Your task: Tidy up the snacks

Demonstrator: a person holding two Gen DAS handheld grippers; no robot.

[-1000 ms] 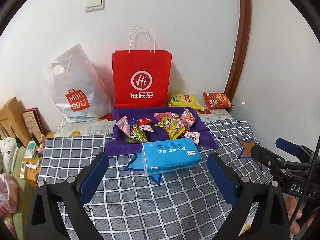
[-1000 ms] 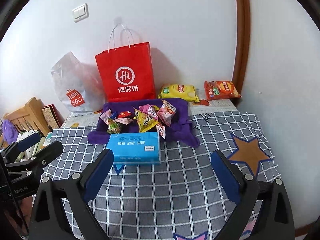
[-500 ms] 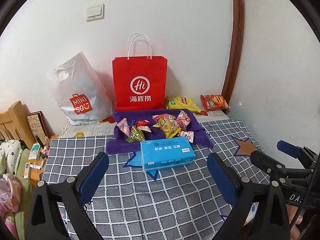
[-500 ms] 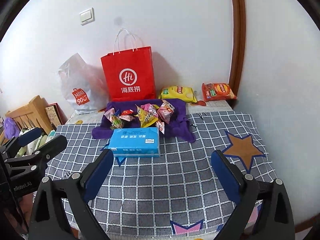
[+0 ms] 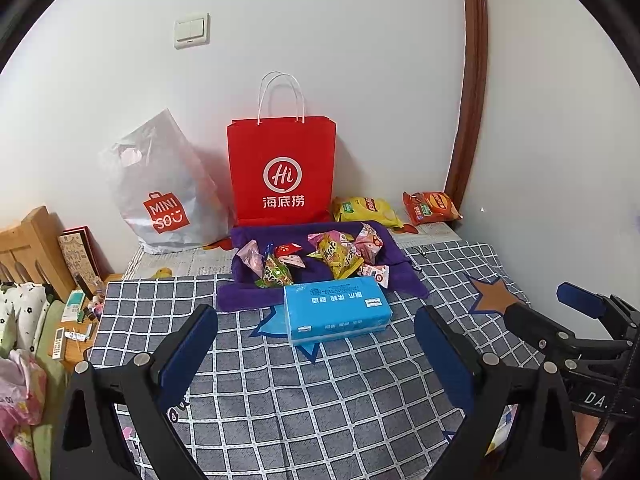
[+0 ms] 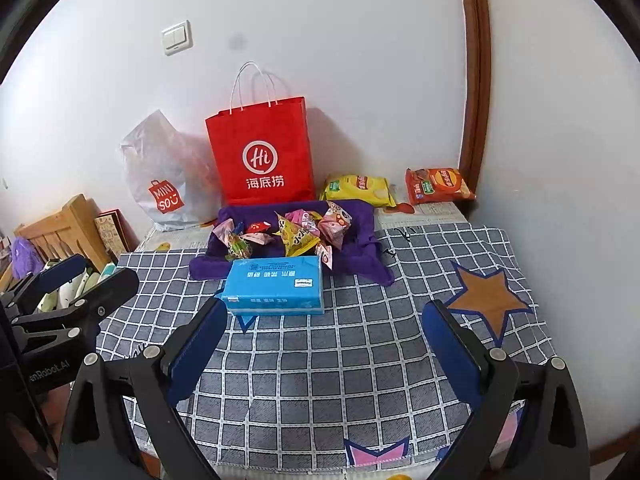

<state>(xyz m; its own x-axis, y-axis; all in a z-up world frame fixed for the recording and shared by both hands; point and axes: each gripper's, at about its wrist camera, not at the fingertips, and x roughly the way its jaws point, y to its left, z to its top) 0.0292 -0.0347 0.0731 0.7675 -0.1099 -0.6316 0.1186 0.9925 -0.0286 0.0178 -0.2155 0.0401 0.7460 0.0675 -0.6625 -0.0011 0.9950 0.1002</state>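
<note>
Several small snack packets lie piled on a purple cloth at the back of the table. A yellow chip bag and an orange chip bag lie by the wall. A blue tissue pack sits in front of the cloth. My left gripper and right gripper both hang open and empty over the checked tablecloth, well short of the snacks.
A red paper bag and a grey plastic bag stand against the wall. A wooden frame and small clutter lie off the table's left edge. The wall corner bounds the right side.
Both grippers have pulled back and risen, so the snacks and bags look smaller and farther away. Nothing on the table has moved.
</note>
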